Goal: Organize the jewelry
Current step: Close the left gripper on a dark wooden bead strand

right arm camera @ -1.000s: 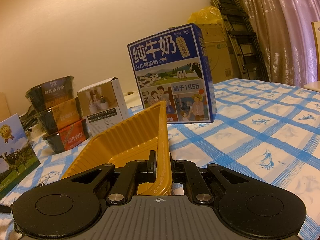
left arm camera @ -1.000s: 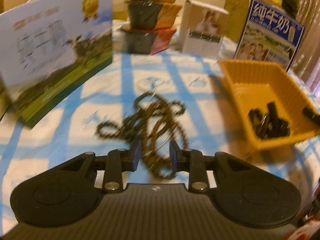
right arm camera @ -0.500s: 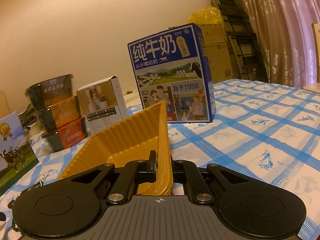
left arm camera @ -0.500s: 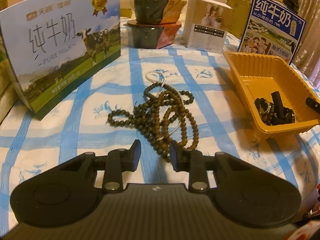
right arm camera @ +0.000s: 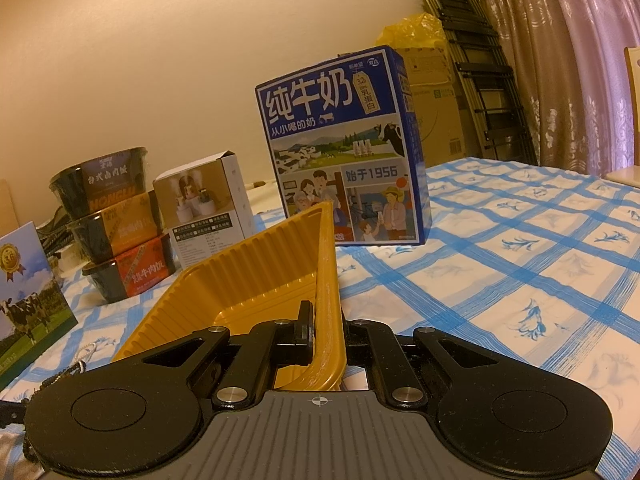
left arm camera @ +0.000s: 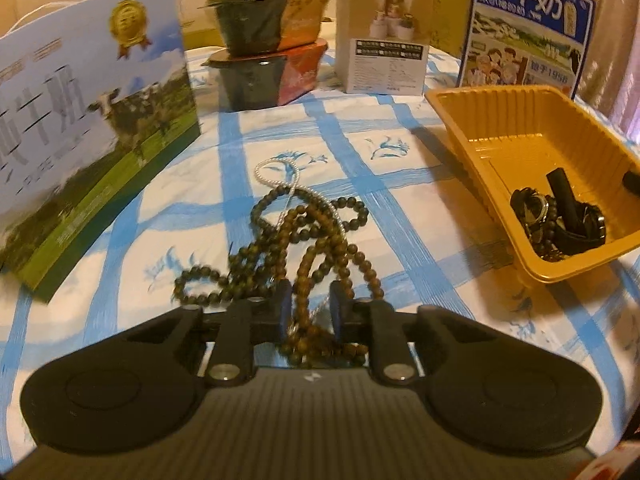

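A tangle of dark brown bead necklaces (left arm camera: 304,248) lies on the blue-checked tablecloth (left arm camera: 392,196), with a thin white pearl strand (left arm camera: 276,170) at its far end. My left gripper (left arm camera: 307,306) is open, its jaws either side of the near bead strands. A yellow plastic tray (left arm camera: 516,120) at the right holds dark jewelry and a black strap (left arm camera: 560,216). My right gripper (right arm camera: 324,326) is shut on the tray's rim (right arm camera: 326,264).
A milk carton with a cow picture (left arm camera: 80,128) stands at the left. Stacked food bowls (left arm camera: 268,40), a small white box (left arm camera: 384,44) and a blue milk box (left arm camera: 524,28) stand behind. A folded ladder (right arm camera: 476,72) and curtain (right arm camera: 580,60) are at the far right.
My left gripper has moved forward and down over the beads, so strands now lie between its jaws. The right gripper stays clamped on the tray rim.
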A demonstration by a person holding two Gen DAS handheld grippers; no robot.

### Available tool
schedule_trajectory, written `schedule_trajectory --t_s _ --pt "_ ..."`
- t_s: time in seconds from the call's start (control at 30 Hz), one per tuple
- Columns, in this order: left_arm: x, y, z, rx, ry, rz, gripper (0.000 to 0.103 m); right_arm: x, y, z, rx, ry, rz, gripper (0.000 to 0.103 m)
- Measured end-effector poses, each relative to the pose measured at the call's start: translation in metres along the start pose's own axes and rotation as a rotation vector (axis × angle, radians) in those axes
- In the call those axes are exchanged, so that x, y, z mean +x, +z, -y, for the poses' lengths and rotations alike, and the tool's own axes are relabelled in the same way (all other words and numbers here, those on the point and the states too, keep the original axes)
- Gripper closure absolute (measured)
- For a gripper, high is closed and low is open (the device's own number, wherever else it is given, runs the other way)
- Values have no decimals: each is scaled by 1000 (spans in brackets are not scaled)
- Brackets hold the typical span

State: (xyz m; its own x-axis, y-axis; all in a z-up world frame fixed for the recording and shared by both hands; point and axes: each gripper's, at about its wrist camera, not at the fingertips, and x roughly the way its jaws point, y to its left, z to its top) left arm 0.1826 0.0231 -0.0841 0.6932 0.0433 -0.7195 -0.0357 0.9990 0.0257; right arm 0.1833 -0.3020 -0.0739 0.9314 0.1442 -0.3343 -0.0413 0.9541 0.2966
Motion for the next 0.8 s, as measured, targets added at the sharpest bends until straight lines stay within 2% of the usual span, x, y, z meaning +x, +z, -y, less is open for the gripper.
schedule_trajectory --t_s 0.23,0.43,0.57,0.73,0.8 --pt "21 11 7 71 10 -3 91 0 0 1 0 -1 -1 96" --pt "20 23 8 -12 -63 4 91 0 -1 1 -1 -1 -1 96" --pt "28 27 12 -30 -60 0 90 0 0 1 -2 0 1 96" --pt "44 32 3 -142 -66 -31 90 0 -1 1 -2 -1 0 96" --pt "45 33 1 -158 -66 -30 91 0 0 1 -2 0 0 96"
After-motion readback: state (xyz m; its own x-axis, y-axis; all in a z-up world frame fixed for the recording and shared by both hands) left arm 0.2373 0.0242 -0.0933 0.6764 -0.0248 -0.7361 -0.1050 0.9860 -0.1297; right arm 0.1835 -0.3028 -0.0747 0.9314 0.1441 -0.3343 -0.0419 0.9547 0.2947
